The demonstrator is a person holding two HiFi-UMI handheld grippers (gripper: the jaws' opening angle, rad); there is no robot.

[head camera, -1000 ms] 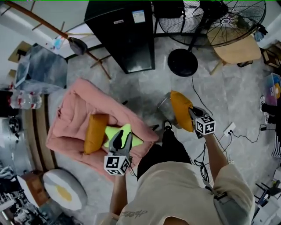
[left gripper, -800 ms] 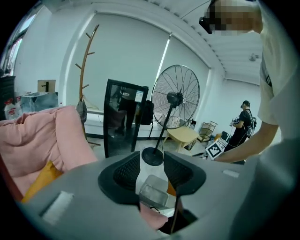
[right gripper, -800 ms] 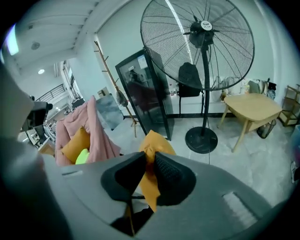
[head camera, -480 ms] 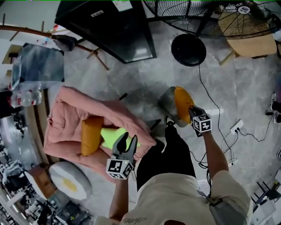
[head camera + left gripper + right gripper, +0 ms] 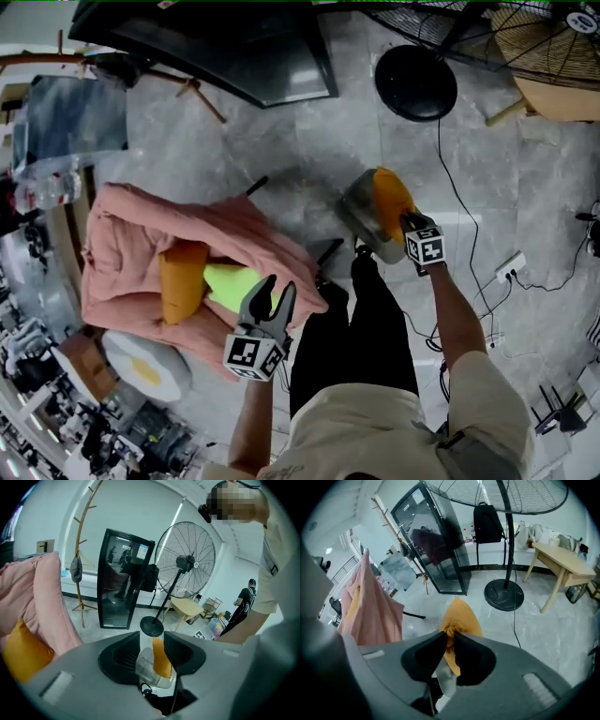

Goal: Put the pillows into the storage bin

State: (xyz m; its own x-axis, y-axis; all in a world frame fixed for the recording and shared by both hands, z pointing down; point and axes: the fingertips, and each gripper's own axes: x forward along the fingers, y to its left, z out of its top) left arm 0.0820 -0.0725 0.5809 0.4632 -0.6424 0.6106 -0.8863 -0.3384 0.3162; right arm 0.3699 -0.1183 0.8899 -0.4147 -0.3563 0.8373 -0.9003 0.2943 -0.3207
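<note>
Right gripper view shows the right gripper [image 5: 450, 637] nearly closed, its jaws pinching a gathered fold of an orange pillow [image 5: 459, 616]. In the head view that pillow stands on edge with its lower part in the translucent storage bin [image 5: 354, 214]. The bin sits on the grey floor [image 5: 281, 150], just beside the person's leg [image 5: 356, 300].

The left gripper [image 5: 151, 641] has its jaws wide apart with nothing between them, and it hangs over the near right edge of a pink cushion bed [image 5: 141, 220]. In that bed's hollow a second orange pillow [image 5: 183, 281] and a yellow-green pillow [image 5: 232, 283] lie touching, toward the near edge.

Bare floor lies between the bed's right edge and the bin. Beyond the bin stand a round fan base [image 5: 415, 82] and a black cabinet [image 5: 234, 47]. A cable [image 5: 440, 141] runs down the floor past the bin's right side.
</note>
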